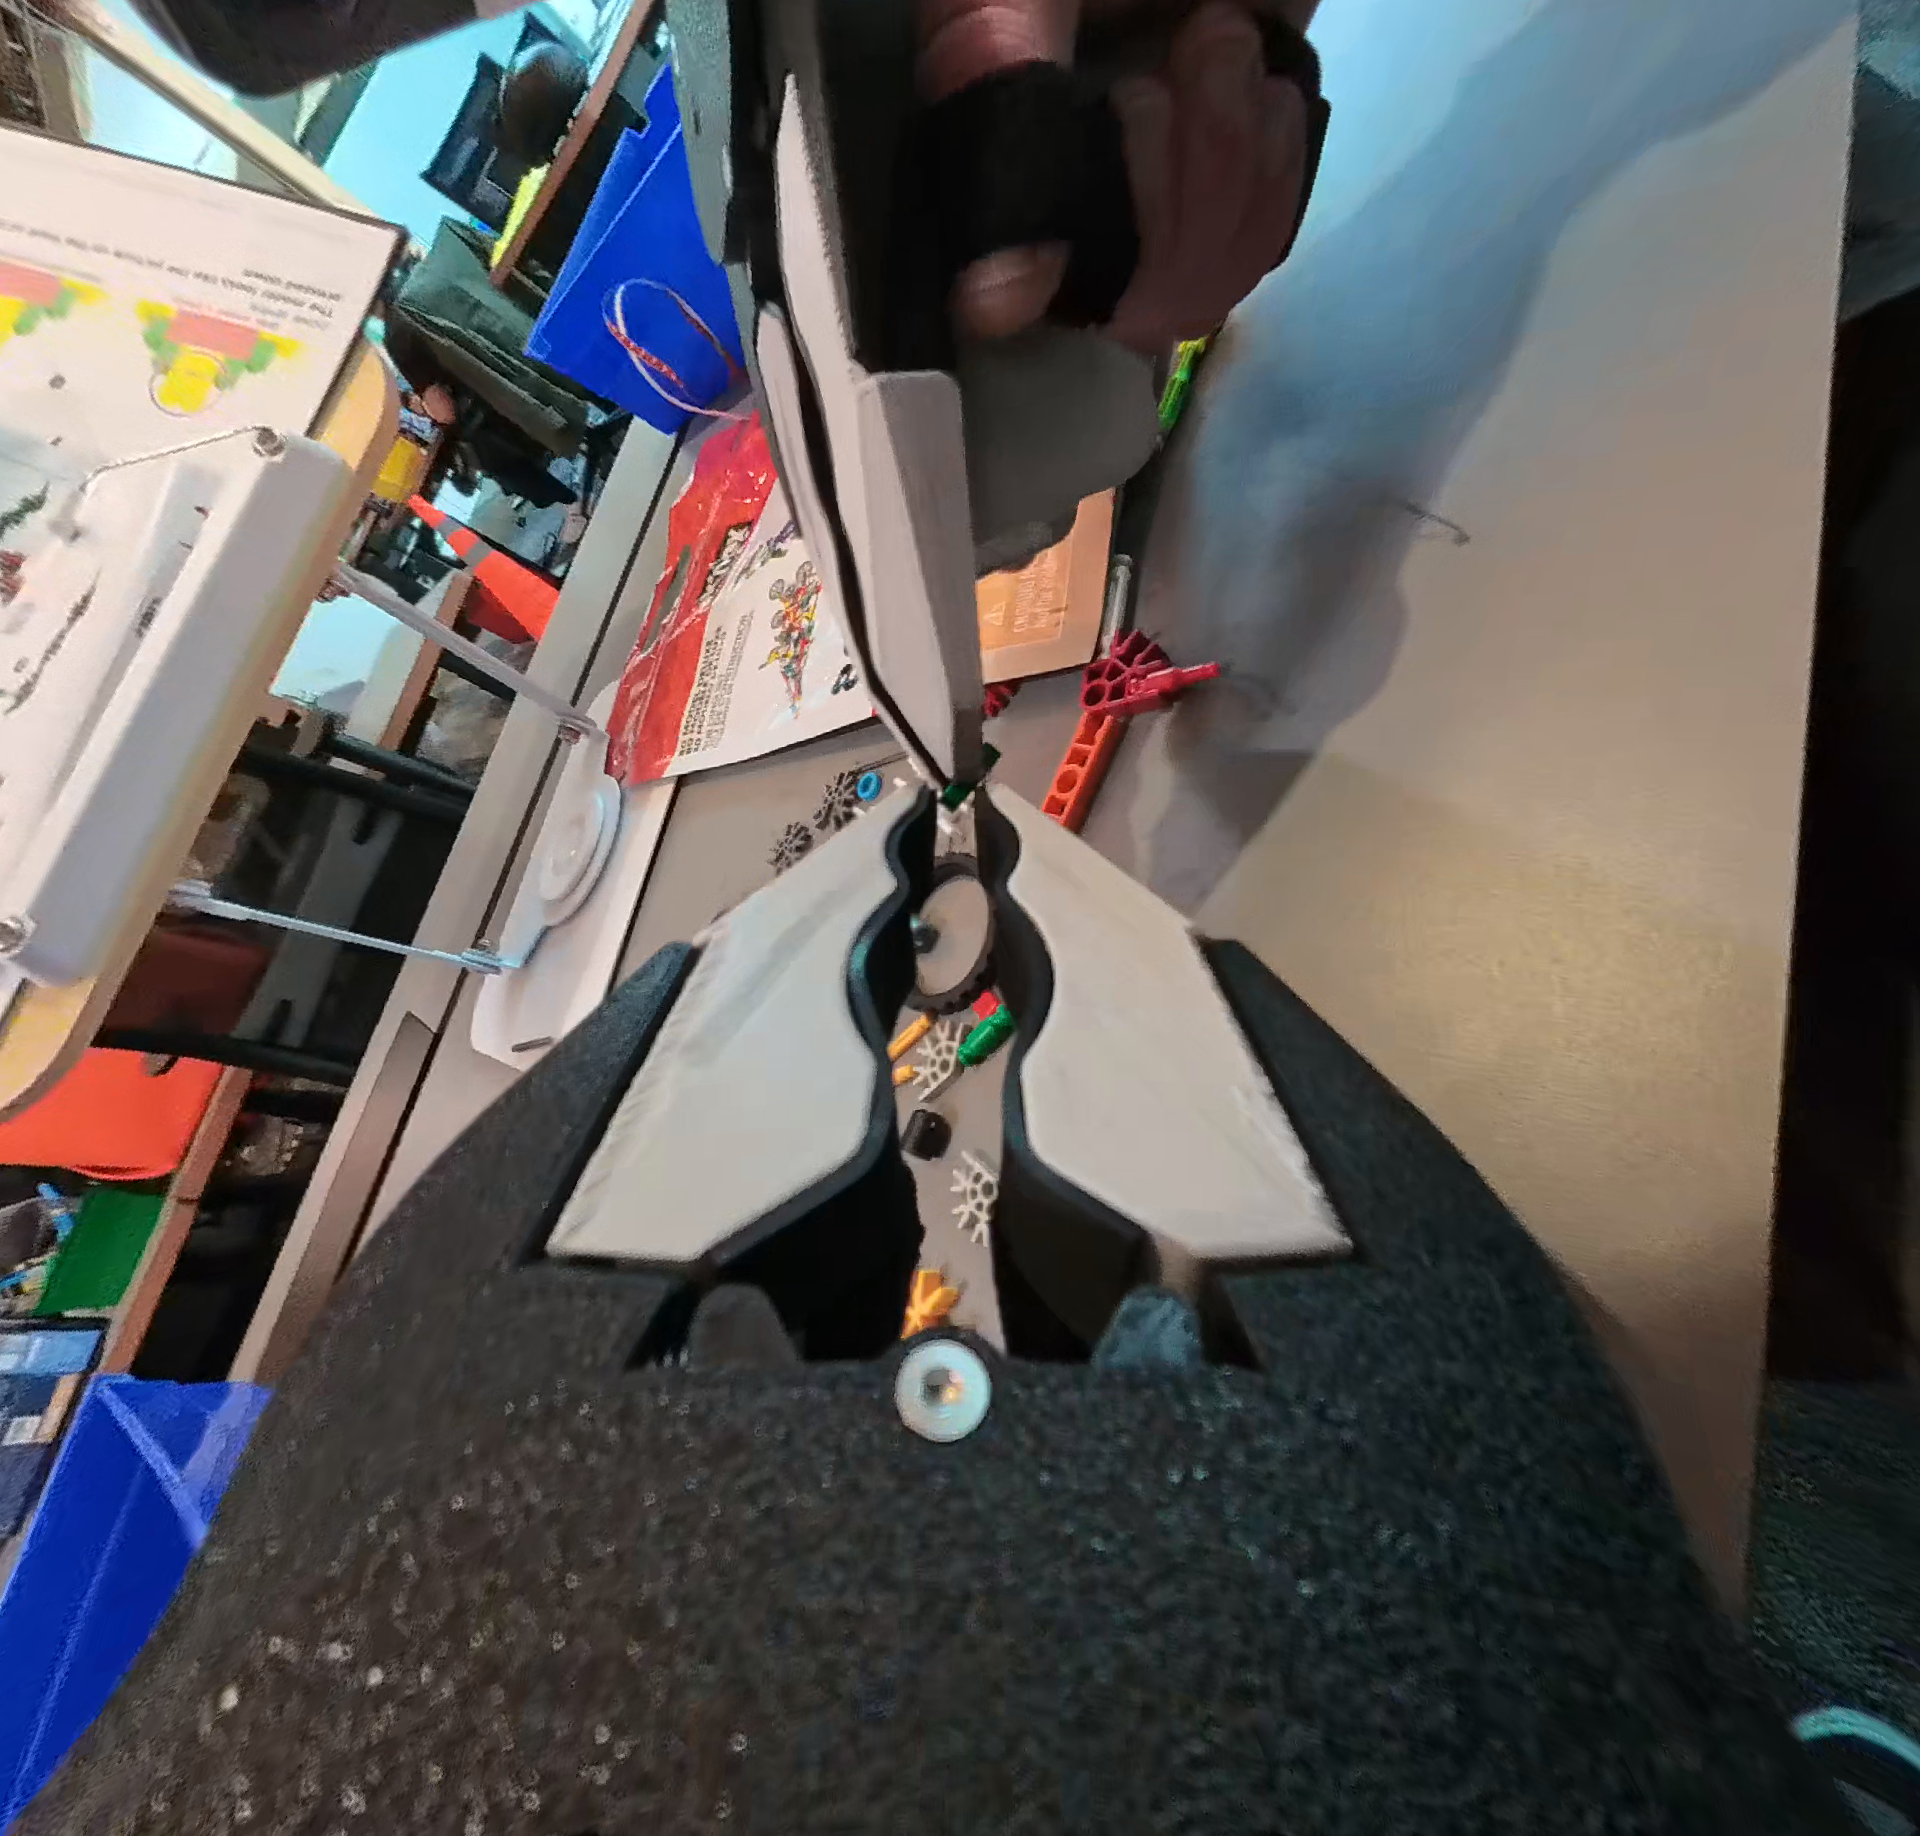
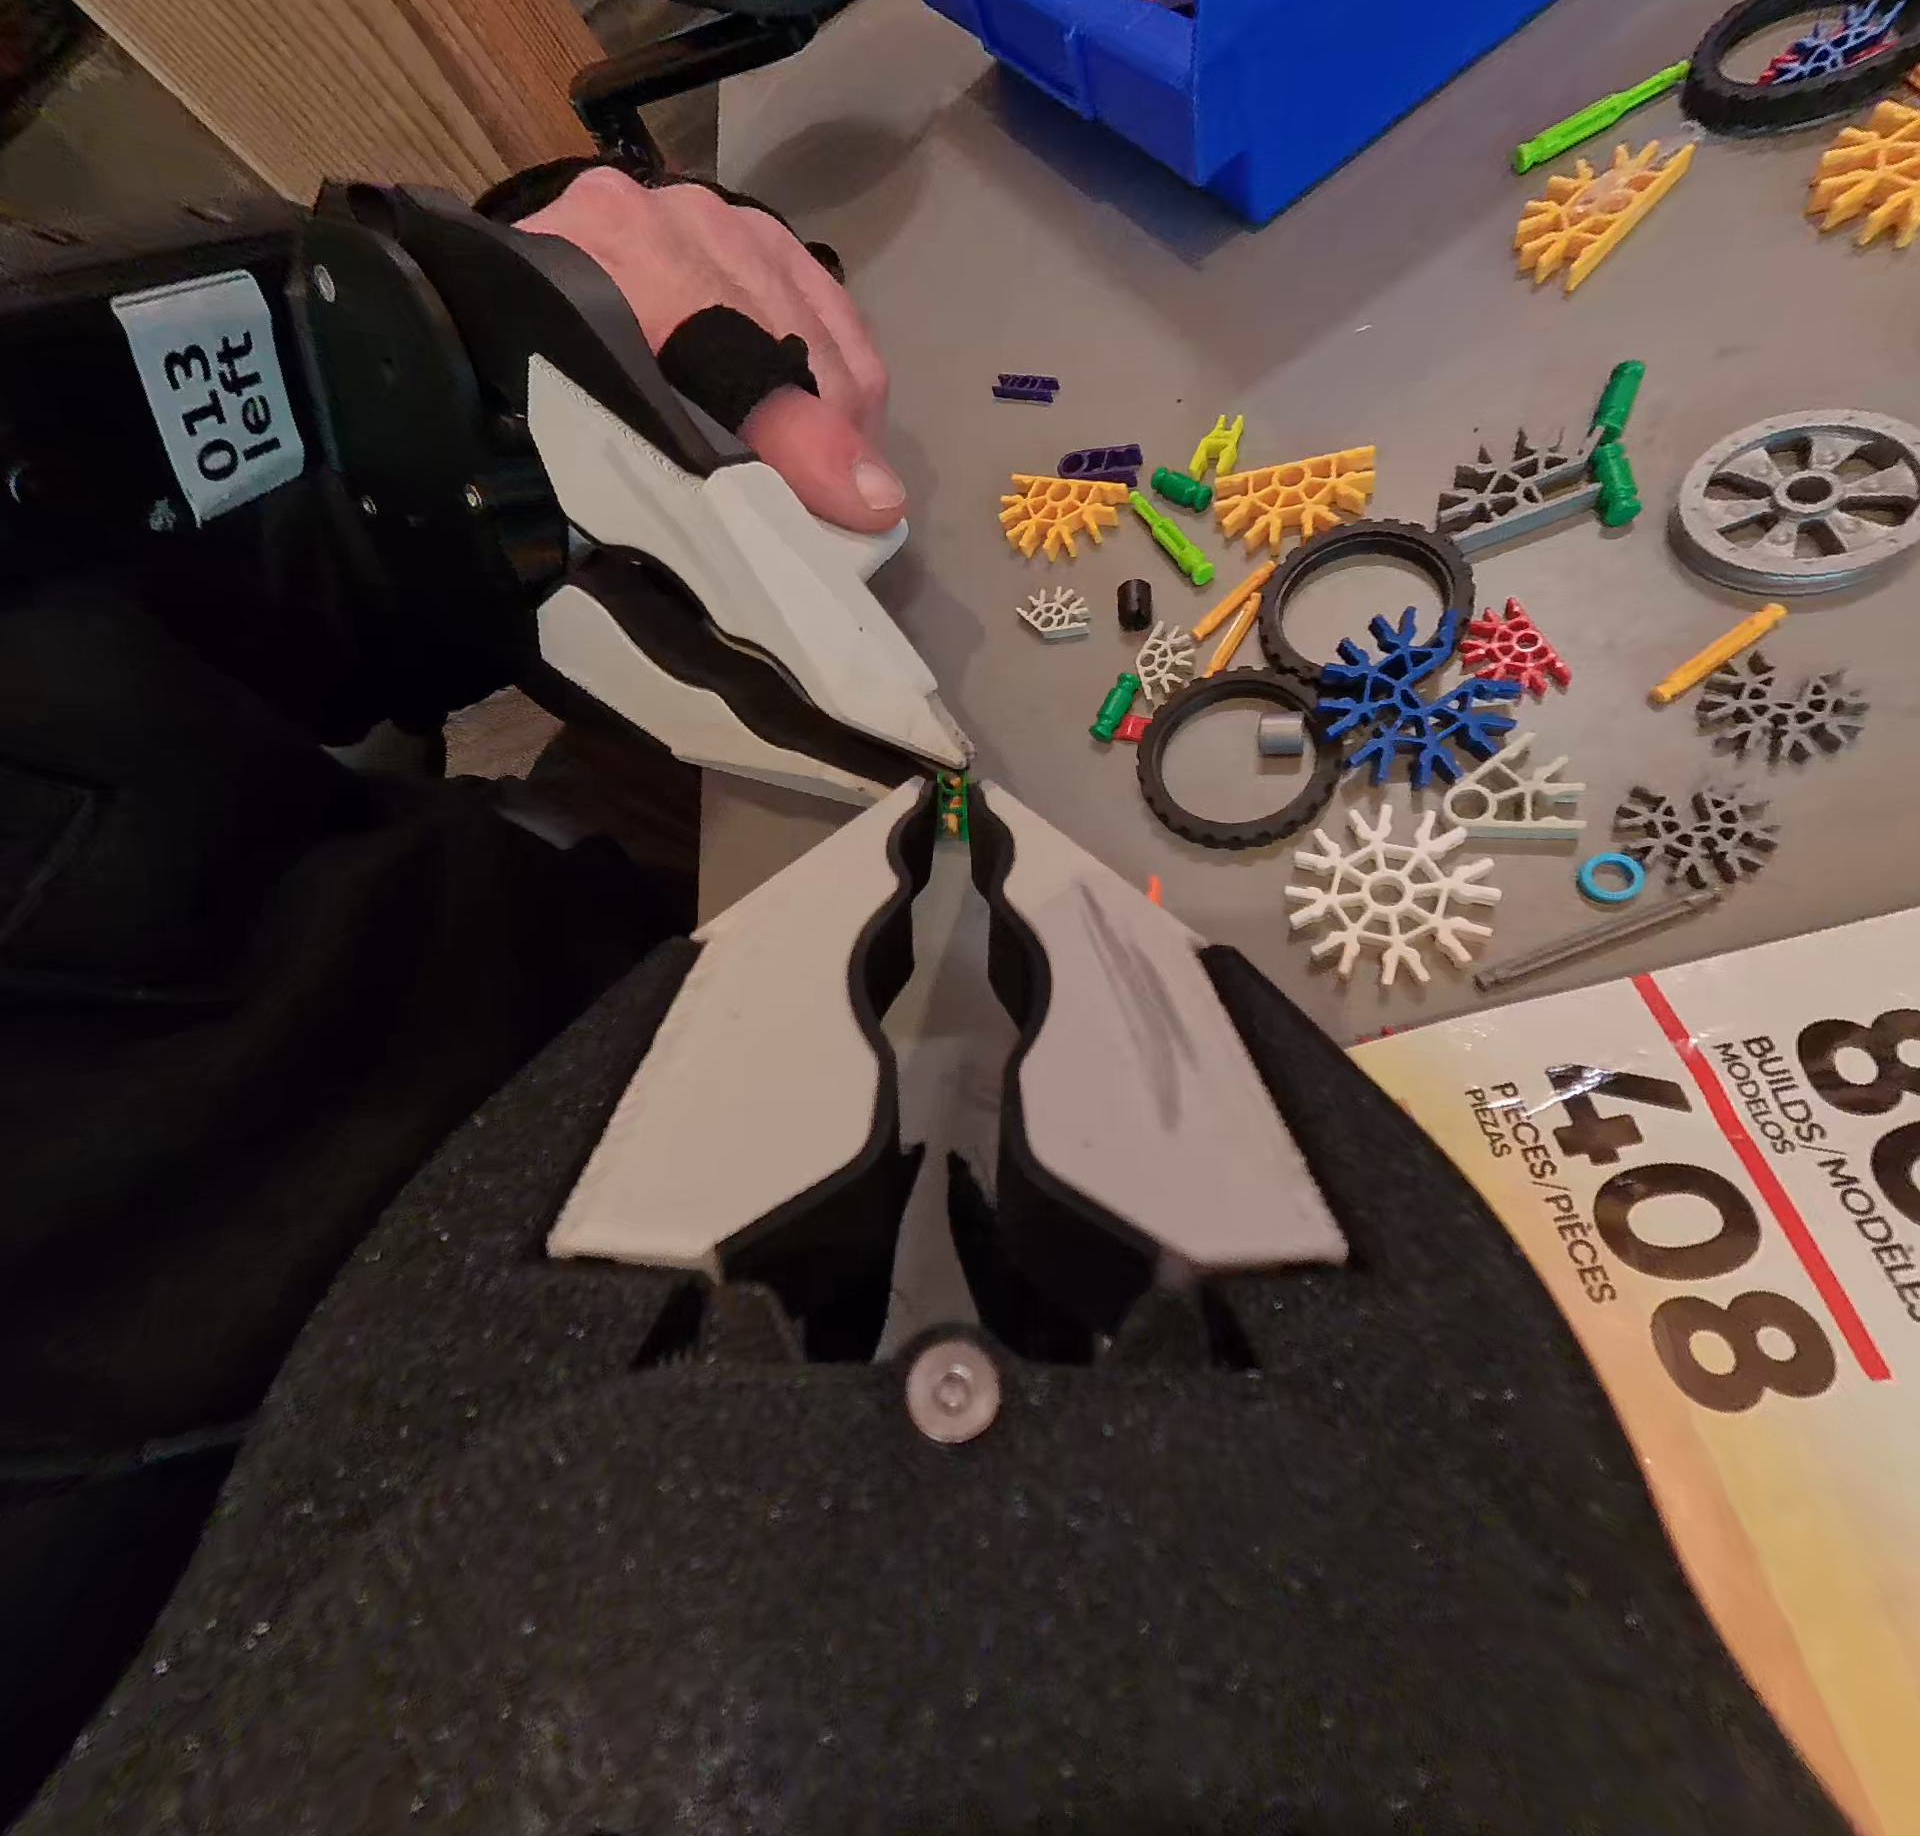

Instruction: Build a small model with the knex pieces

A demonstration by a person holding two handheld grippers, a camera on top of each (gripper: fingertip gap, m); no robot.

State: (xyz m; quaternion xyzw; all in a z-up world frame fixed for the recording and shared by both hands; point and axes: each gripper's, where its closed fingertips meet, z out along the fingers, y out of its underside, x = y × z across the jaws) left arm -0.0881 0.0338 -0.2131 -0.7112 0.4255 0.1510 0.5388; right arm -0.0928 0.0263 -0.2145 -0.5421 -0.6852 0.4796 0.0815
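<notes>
On the table point(image 2: 1039, 259): three black tyre rings point(image 2: 1366, 597), one grey spoked wheel point(image 2: 1803, 500), one full white snowflake connector point(image 2: 1392, 893), one blue connector point(image 2: 1408, 690), one red point(image 2: 1515, 646), and one blue bin point(image 2: 1226, 41) at the far edge.

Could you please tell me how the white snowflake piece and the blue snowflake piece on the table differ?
The white snowflake piece lies alone and flat on the grey table; the blue snowflake piece is overlapped at its left by black rings. The white one is a single round disc, while the blue one looks like two joined pieces. Both have spoked, notched edges.
</notes>
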